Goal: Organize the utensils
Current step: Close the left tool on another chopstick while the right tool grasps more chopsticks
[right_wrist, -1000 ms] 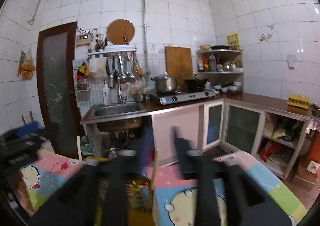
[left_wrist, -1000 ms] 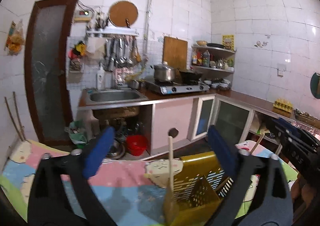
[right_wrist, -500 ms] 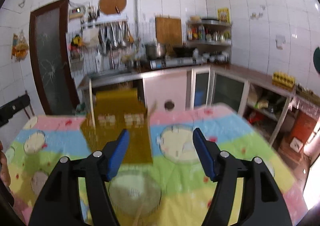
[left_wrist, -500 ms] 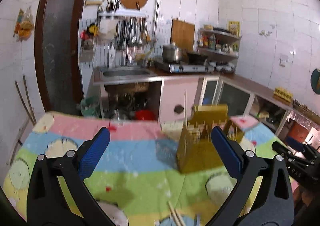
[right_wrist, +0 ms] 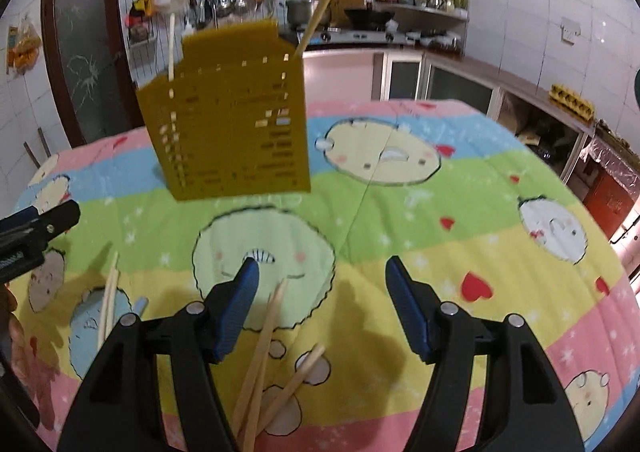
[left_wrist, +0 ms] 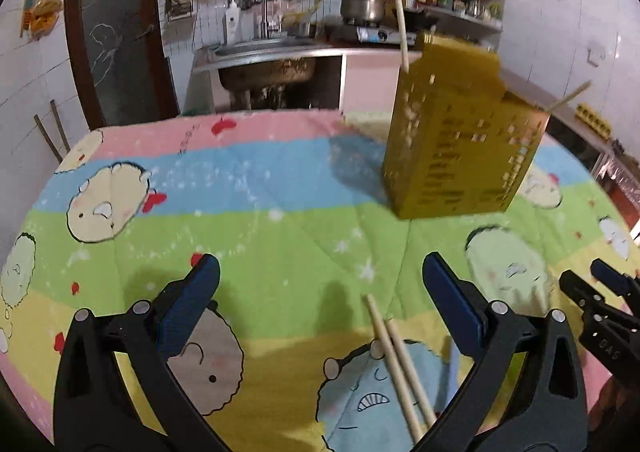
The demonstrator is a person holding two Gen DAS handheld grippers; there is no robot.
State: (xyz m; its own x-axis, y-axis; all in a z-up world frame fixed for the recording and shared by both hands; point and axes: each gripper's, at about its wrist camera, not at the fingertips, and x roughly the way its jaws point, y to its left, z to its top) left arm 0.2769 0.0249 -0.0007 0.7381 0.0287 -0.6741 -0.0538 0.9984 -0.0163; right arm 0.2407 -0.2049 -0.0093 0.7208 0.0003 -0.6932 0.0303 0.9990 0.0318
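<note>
Wooden chopsticks (right_wrist: pixel 260 356) lie under the wide, empty right gripper (right_wrist: pixel 320 288): pinch one mid-shaft, then lift toward the holder (right_wrist: pixel 228 124).

So the table's got a striped cartoon-print cloth (left_wrist: pixel 256 188) over it, pink, blue, green and yellow bands. A perforated yellow utensil holder (left_wrist: pixel 460 140) stands on it toward the far side, and loose wooden chopsticks (right_wrist: pixel 260 352) lie flat near the front edge, another pair (left_wrist: pixel 400 364) just beside.
</note>
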